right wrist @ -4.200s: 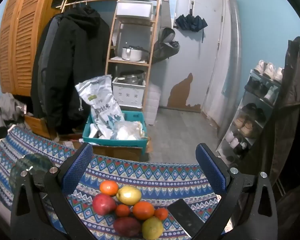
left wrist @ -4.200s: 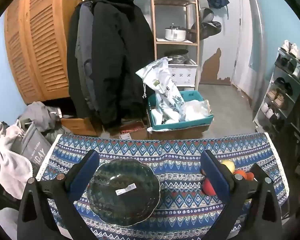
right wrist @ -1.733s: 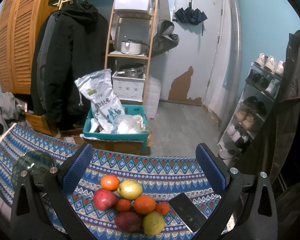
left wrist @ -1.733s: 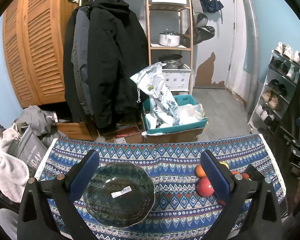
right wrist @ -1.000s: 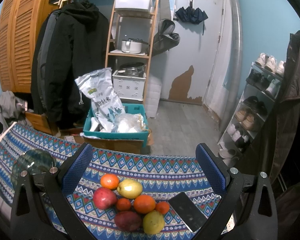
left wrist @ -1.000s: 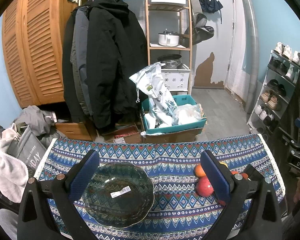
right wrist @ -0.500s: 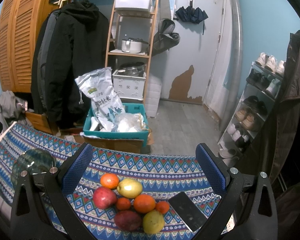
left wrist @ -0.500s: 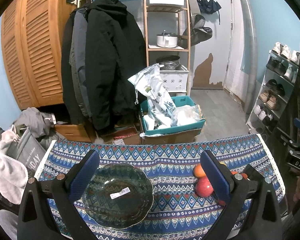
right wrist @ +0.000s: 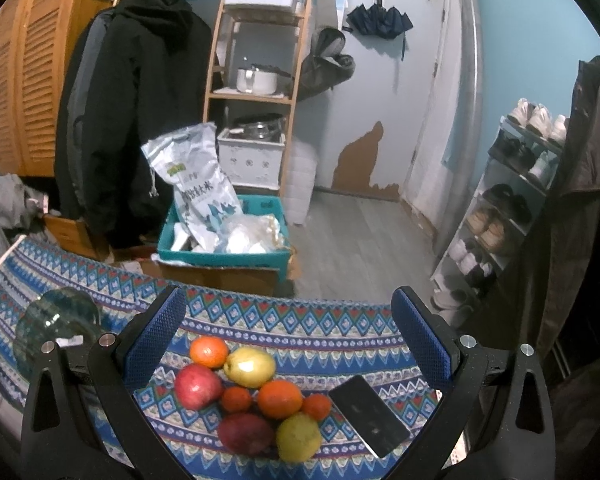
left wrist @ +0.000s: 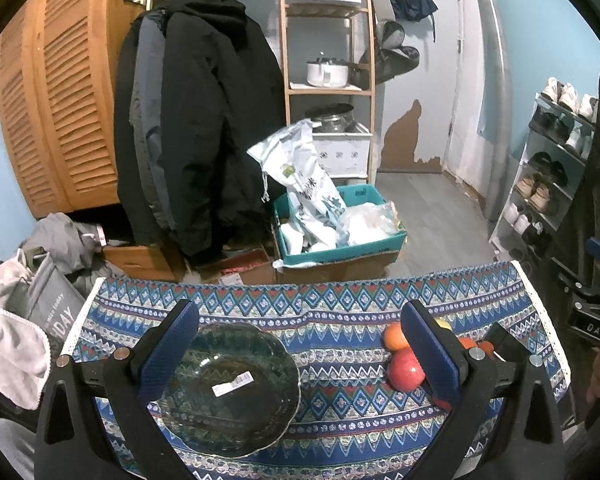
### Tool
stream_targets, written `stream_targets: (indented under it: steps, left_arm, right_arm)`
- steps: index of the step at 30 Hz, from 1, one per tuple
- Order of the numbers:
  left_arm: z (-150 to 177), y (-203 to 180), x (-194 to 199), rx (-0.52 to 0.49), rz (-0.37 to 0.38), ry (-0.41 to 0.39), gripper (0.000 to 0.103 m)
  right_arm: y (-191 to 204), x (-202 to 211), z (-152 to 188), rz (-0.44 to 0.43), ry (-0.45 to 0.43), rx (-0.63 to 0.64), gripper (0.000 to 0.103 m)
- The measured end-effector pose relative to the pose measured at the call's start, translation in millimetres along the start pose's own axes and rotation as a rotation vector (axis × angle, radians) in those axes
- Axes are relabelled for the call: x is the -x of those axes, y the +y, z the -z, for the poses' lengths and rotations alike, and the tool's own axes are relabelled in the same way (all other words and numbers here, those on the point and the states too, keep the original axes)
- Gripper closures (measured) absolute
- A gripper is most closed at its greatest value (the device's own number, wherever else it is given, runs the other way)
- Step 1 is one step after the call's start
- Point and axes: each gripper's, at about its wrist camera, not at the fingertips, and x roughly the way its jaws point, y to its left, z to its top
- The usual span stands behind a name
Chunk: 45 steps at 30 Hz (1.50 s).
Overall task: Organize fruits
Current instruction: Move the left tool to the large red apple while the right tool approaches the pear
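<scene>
Both grippers hang above the worktop, draped in a blue patterned cloth, and both hold nothing. The left gripper has its fingers spread wide, and between them, close to the left finger, sits a dark green glass bowl with a white label stuck inside it. Just inside the right finger of that gripper lie a red apple and an orange, with more fruit partly hidden behind the finger. Over to the right gripper: fingers wide apart too, and the fruit pile lies between them, nearer the left one. There is an orange at the far side touching a yellow pear, a red apple just beside the left finger, small tangerines in the middle, a large orange, a dark red apple and a yellow-green fruit nearest the camera. A black phone lies flat just beside the pile, toward the right finger. The bowl shows beyond the left finger, well apart from the fruit.
</scene>
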Motion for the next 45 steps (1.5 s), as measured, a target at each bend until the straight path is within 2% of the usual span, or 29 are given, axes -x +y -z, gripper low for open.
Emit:
stream_targets:
  steps: [6,18,29,34,39,45]
  left_arm:
    - [10.0,-15.1,-20.2,-0.029,0.035,0.036,0.001]
    - [40.6,-49.9,-76.7,-0.093,0.09,0.169,0.001]
    - [75.9,-70.9,-134.3,-0.127,0.096,0.322,0.001]
    - [91.1,-79.1,-156.7,-0.135,0.109,0.369,0.001]
    - [104.8,-87.3,-175.2,-0.15,0.125,0.421,0.001]
    - [111.9,-95.8,-188.7,-0.162,0.138,0.448,0.001]
  right_arm:
    - [-10.8,-13.6,9.3,0.027,0.062,-0.007,0.002]
    - [-40.9,-61.4,54.4,0.041,0.282,-0.057,0.003]
    - [-55.0,-98.0,98.0,0.016,0.447,-0.122,0.003]
    - [-54.0,-116.8,119.7,-0.011,0.529,-0.126,0.003]
    - [-60.0,-132.4,137.3,-0.047,0.601,-0.169,0.008]
    - [-59.1,-149.0,155.4,-0.08,0.663,-0.19,0.011]
